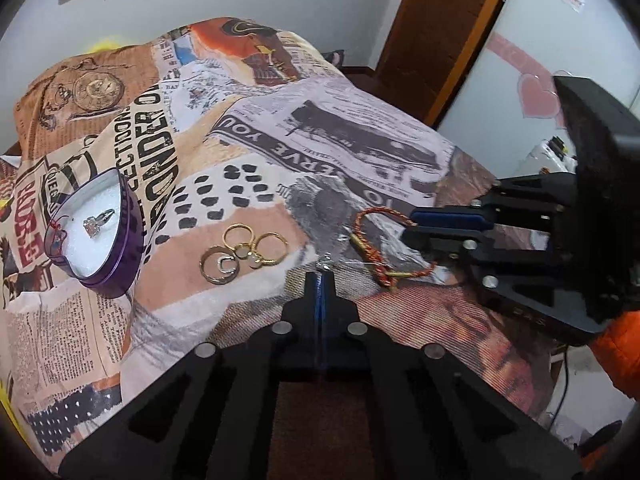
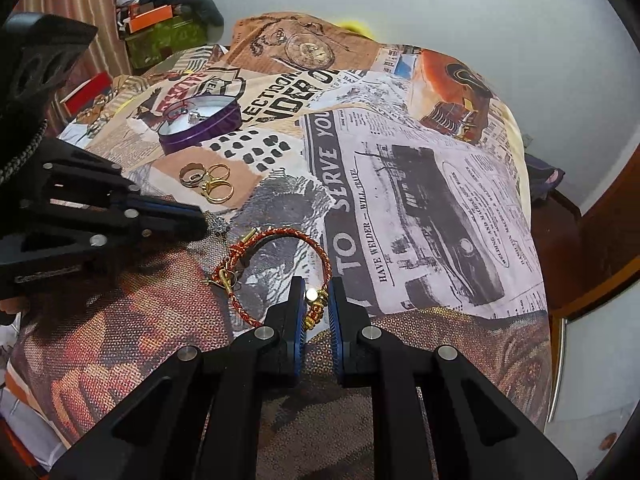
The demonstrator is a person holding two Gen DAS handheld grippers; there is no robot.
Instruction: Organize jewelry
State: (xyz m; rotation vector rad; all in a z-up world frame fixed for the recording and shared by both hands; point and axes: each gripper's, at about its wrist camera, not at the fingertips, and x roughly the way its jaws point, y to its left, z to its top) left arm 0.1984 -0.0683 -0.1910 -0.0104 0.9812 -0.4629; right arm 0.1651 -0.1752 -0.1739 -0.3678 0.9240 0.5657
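Observation:
A purple heart-shaped tin (image 1: pixel 98 236) (image 2: pixel 200 120) lies open on the printed bedspread, with a silver ring (image 1: pixel 96 222) on white padding inside. A cluster of gold and silver rings (image 1: pixel 244 252) (image 2: pixel 208 182) lies beside it. A red-gold braided bracelet (image 1: pixel 384 248) (image 2: pixel 280 268) lies to the right. My left gripper (image 1: pixel 320 276) (image 2: pixel 204 222) is shut on a small silver sparkly piece (image 1: pixel 325 266) (image 2: pixel 219 224). My right gripper (image 2: pixel 314 300) (image 1: pixel 408 226) is slightly open with its jaws around the bracelet's gold beads (image 2: pixel 316 306).
The bedspread (image 1: pixel 340 132) covers a raised surface that drops off at the right and near edges. A wooden door frame (image 1: pixel 440 32) and a white wall stand behind. Cluttered boxes (image 2: pixel 160 28) sit at the far left in the right wrist view.

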